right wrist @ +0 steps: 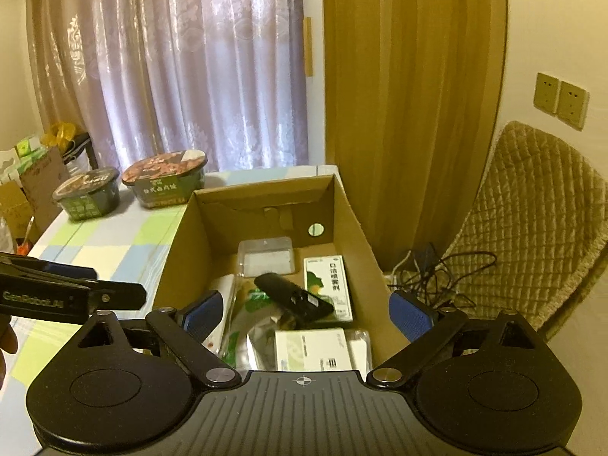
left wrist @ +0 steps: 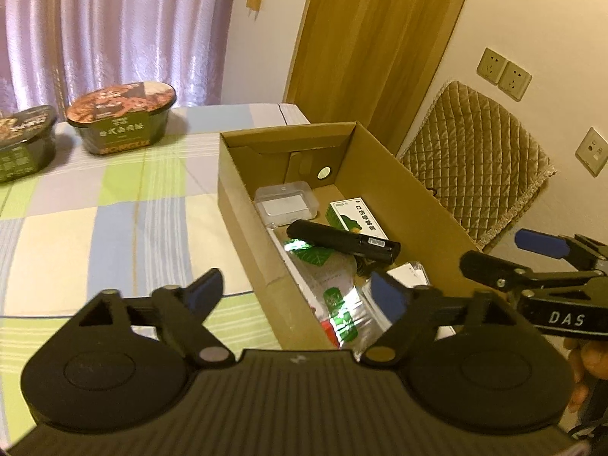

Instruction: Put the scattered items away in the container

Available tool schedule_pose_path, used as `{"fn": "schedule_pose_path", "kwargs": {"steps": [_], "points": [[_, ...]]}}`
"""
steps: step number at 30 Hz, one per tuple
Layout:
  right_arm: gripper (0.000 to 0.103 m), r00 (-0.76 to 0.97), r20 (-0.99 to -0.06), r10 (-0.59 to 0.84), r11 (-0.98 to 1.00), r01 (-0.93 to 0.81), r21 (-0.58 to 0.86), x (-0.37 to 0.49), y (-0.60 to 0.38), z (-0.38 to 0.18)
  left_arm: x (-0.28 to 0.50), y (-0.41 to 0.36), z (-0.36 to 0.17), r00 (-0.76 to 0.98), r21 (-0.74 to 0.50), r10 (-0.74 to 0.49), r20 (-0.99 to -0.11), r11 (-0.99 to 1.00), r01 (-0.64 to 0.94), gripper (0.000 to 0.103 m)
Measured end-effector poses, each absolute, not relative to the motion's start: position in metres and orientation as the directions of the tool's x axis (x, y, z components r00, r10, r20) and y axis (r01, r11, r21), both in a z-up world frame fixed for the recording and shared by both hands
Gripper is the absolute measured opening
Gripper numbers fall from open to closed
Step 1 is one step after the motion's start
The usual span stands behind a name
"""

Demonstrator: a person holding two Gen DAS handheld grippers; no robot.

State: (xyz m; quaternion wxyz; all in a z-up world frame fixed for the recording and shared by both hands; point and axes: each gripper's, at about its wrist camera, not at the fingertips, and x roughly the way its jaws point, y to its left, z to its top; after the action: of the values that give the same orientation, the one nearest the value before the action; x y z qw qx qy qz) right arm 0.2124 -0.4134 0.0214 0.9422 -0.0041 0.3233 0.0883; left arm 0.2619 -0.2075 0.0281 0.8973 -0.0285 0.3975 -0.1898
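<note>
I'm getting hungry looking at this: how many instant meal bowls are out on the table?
2, both beside the cardboard box: one instant meal bowl by the curtain, the other bowl nearer the table's left edge.

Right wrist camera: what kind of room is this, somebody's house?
Probably a room in a home, maybe a bedroom. Long curtains hang over a window, a padded chair stands by the wall sockets, and instant meal bowls sit on a checked cloth.

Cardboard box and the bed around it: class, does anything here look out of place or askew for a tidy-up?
Two instant-food bowls stand on the checked cover outside the cardboard box. Inside, a black device lies slanted across the green-and-white carton and a foil pouch. Nothing looks spilled or damaged.
</note>
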Motion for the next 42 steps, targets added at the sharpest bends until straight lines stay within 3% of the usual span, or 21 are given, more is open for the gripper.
{"fn": "schedule_pose_path", "kwargs": {"steps": [6,12,42], "points": [[0.099,0.773,-0.613,0.163,0.984,-0.169,0.049,0.183,-0.411,0.035,0.235,-0.200,0.045,0.629,-0.186,-0.345,-0.696,0.934,0.306,0.101],[0.103,0.766,-0.624,0.156,0.987,-0.138,0.077,0.154,-0.414,0.050,0.204,-0.194,0.059,0.655,-0.187,-0.330,-0.680,0.942,0.280,0.102],[0.103,0.691,-0.707,0.151,0.989,-0.110,0.104,0.022,-0.406,0.093,0.051,-0.167,0.106,0.668,-0.212,-0.288,-0.686,0.958,0.196,0.101]]}}
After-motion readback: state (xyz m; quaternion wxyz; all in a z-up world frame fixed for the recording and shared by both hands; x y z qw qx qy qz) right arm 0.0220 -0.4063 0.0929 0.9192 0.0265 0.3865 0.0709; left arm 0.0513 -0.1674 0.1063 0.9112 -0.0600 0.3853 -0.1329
